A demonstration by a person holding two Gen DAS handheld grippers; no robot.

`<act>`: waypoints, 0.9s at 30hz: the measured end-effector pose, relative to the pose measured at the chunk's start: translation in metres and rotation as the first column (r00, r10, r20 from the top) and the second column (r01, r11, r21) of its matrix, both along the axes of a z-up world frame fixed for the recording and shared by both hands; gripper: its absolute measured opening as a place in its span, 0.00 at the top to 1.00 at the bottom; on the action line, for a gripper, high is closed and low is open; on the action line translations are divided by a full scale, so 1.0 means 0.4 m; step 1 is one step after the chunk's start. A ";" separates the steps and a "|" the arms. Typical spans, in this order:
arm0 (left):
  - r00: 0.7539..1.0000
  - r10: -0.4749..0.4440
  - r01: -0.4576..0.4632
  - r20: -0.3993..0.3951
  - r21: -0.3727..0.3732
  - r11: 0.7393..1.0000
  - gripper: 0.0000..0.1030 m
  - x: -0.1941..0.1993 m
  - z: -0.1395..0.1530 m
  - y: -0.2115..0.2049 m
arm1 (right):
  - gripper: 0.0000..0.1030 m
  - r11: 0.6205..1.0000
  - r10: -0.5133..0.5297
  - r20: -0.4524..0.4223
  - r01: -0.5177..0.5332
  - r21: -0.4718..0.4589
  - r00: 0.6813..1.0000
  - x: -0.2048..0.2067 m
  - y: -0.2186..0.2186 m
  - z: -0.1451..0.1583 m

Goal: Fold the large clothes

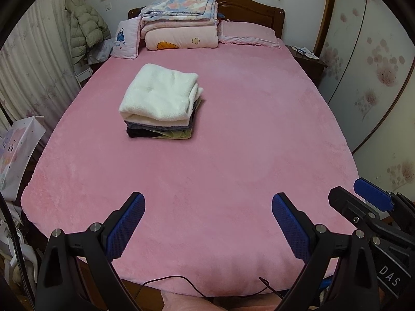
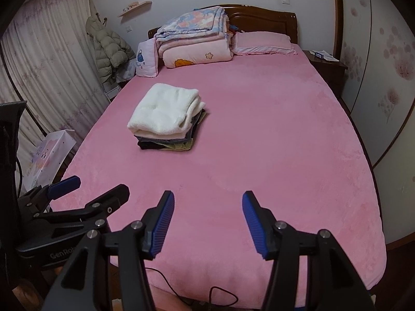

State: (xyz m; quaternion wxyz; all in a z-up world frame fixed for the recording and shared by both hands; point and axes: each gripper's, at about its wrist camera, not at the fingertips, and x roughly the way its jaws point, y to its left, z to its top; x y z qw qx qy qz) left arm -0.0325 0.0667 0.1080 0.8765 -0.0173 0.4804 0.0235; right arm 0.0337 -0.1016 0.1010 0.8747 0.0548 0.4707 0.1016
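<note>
A stack of folded clothes (image 1: 160, 103) lies on the pink bed (image 1: 233, 155), left of its middle. A fluffy white garment is on top, with grey, black and olive pieces under it. The stack also shows in the right wrist view (image 2: 167, 119). My left gripper (image 1: 207, 207) is open and empty above the foot of the bed, far from the stack. My right gripper (image 2: 207, 208) is open and empty, beside the left one, which shows at the left of its view (image 2: 90, 191). The right gripper shows at the right edge of the left wrist view (image 1: 363, 194).
Folded quilts (image 1: 181, 23), a small cushion (image 1: 125, 39) and a pink pillow (image 1: 249, 33) lie at the wooden headboard. A puffer jacket (image 1: 85, 26) hangs by the curtain at left. A nightstand (image 1: 308, 59) and wardrobe doors stand at right. A thin cable (image 1: 176, 280) runs along the bed's foot.
</note>
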 end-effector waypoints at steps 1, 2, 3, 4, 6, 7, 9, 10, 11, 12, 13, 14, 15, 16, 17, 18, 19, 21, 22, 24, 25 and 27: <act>1.000 0.000 0.000 -0.001 0.001 1.000 0.05 -0.001 -0.001 0.000 | 0.47 1.000 -0.001 -0.003 0.001 0.002 1.000 0.000 -0.002 0.000; 1.000 -0.001 0.001 -0.002 0.002 1.000 0.05 -0.001 0.000 0.000 | 0.47 1.000 -0.003 -0.005 0.003 0.004 1.000 0.002 -0.003 -0.001; 1.000 -0.002 0.002 -0.003 0.004 1.000 0.05 0.000 -0.001 -0.001 | 0.47 1.000 -0.003 -0.004 0.003 0.001 1.000 0.002 -0.004 -0.001; 1.000 -0.003 0.003 -0.004 0.007 1.000 0.05 -0.001 0.000 -0.004 | 0.47 1.000 -0.004 -0.006 0.004 0.000 1.000 0.001 -0.005 -0.001; 1.000 -0.006 0.006 -0.007 0.014 1.000 0.05 0.002 -0.001 -0.007 | 0.47 1.000 -0.009 -0.011 0.009 0.000 1.000 0.002 -0.006 -0.003; 1.000 -0.009 0.009 -0.008 0.016 1.000 0.05 0.004 -0.002 -0.007 | 0.47 1.000 -0.012 -0.015 0.012 0.002 1.000 0.002 -0.007 -0.005; 1.000 -0.013 0.013 -0.010 0.018 1.000 0.05 0.007 -0.002 -0.011 | 0.47 1.000 -0.016 -0.021 0.017 0.004 1.000 0.006 -0.011 -0.009; 1.000 -0.016 0.016 -0.011 0.019 1.000 0.05 0.008 -0.002 -0.013 | 0.47 1.000 -0.019 -0.022 0.019 0.004 1.000 0.007 -0.013 -0.010; 1.000 -0.018 0.018 -0.011 0.020 1.000 0.05 0.009 -0.001 -0.014 | 0.47 1.000 -0.022 -0.022 0.022 0.003 1.000 0.007 -0.012 -0.010; 1.000 -0.020 0.020 -0.011 0.021 1.000 0.05 0.010 -0.001 -0.014 | 0.47 1.000 -0.023 -0.022 0.024 0.001 0.999 0.007 -0.013 -0.010; 1.000 -0.021 0.022 -0.012 0.022 1.000 0.05 0.012 -0.001 -0.014 | 0.47 1.000 -0.024 -0.022 0.024 0.001 0.999 0.007 -0.015 -0.010; 1.000 -0.023 0.023 -0.013 0.022 0.999 0.05 0.014 -0.001 -0.014 | 0.47 1.000 -0.025 -0.022 0.025 0.000 0.999 0.008 -0.017 -0.011; 1.000 -0.024 0.025 -0.013 0.022 0.999 0.05 0.015 -0.001 -0.015 | 0.47 1.000 -0.025 -0.022 0.025 -0.001 0.999 0.008 -0.018 -0.011; 1.000 -0.025 0.026 -0.014 0.021 0.999 0.05 0.015 -0.001 -0.015 | 0.47 1.000 -0.027 -0.023 0.027 -0.002 0.999 0.009 -0.018 -0.011; 1.000 -0.027 0.027 -0.015 0.021 0.999 0.05 0.016 -0.002 -0.015 | 0.47 1.000 -0.027 -0.023 0.027 -0.002 0.999 0.009 -0.017 -0.011; 0.999 -0.028 0.029 -0.017 0.022 0.999 0.05 0.017 -0.003 -0.016 | 0.47 1.000 -0.026 -0.024 0.026 -0.001 0.999 0.009 -0.018 -0.011; 0.999 -0.030 0.030 -0.018 0.022 0.999 0.05 0.018 -0.004 -0.016 | 0.47 1.000 -0.028 -0.024 0.028 -0.001 0.999 0.007 -0.017 -0.012; 0.999 -0.033 0.034 -0.021 0.022 0.999 0.05 0.023 -0.003 -0.015 | 0.47 0.999 -0.032 -0.027 0.032 -0.001 0.999 0.008 -0.020 -0.013; 0.999 -0.035 0.036 -0.021 0.022 0.999 0.05 0.025 -0.004 -0.014 | 0.47 0.999 -0.033 -0.027 0.033 -0.001 0.999 0.008 -0.021 -0.013; 0.999 -0.037 0.037 -0.021 0.022 0.999 0.05 0.028 -0.003 -0.014 | 0.47 0.999 -0.037 -0.027 0.037 -0.001 0.999 0.008 -0.024 -0.013; 0.999 -0.037 0.037 -0.021 0.020 0.999 0.05 0.030 -0.004 -0.015 | 0.47 0.999 -0.039 -0.026 0.039 -0.001 0.999 0.009 -0.026 -0.013; 0.999 -0.038 0.039 -0.022 0.018 0.999 0.05 0.034 -0.004 -0.015 | 0.47 0.999 -0.041 -0.027 0.041 -0.001 0.999 0.011 -0.028 -0.014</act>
